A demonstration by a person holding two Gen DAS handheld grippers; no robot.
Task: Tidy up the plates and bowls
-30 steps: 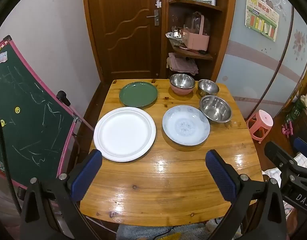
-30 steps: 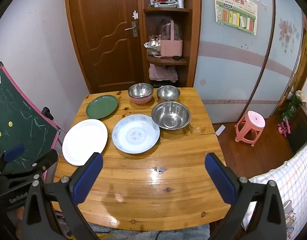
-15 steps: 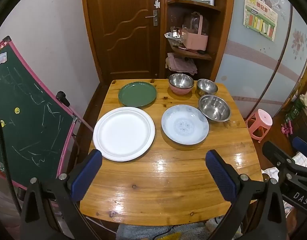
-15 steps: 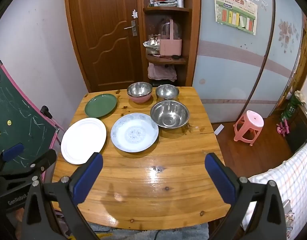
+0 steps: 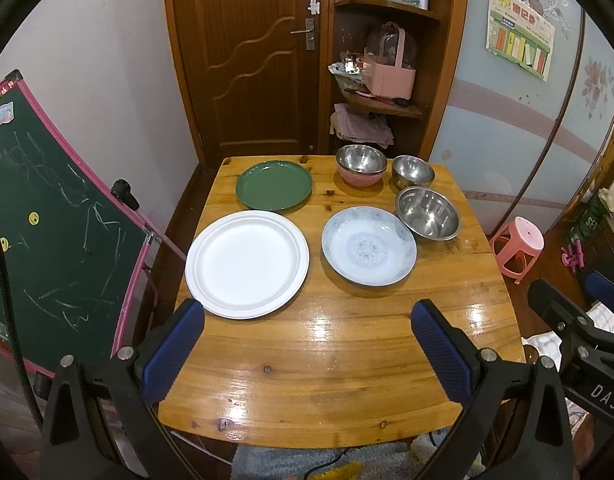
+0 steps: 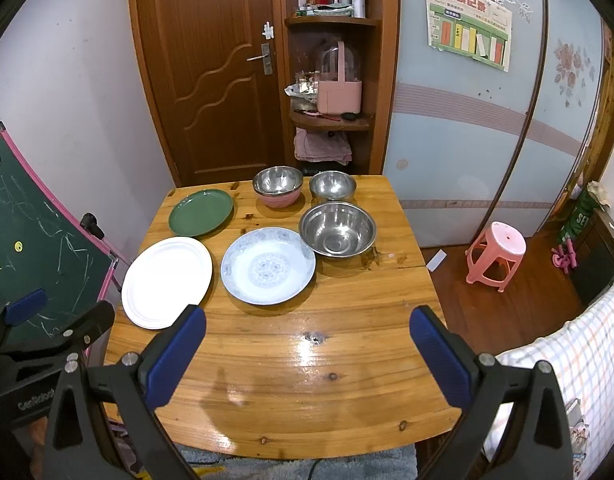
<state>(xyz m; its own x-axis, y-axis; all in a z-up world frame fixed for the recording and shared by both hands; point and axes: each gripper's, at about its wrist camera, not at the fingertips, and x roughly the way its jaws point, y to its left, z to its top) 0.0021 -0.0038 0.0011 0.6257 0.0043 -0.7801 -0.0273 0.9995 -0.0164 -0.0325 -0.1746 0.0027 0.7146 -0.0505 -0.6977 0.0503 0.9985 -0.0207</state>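
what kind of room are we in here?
Likely a lived-in home room: a wooden table set with dishes, a pink plastic stool, and a child's green chalkboard with pink frame.

Left wrist view: taken from above bench (image 5: pixel 331 364) near edge, aimed forward and down between spread jaws; white plate (image 5: pixel 247 263) seen just ahead of left jaw; right gripper (image 5: pixel 587 328) caught at right margin.

Right wrist view: taken from same near edge, shifted right, aimed likewise; bench (image 6: pixel 299 360) seen ahead, left gripper (image 6: pixel 47 320) caught at left margin, pink stool (image 6: pixel 495 255) beyond right jaw.

Both views set well back from dishes. Shared: whole bench top, all dishes, door (image 5: pixel 259 60), corner shelf (image 6: pixel 331 120).
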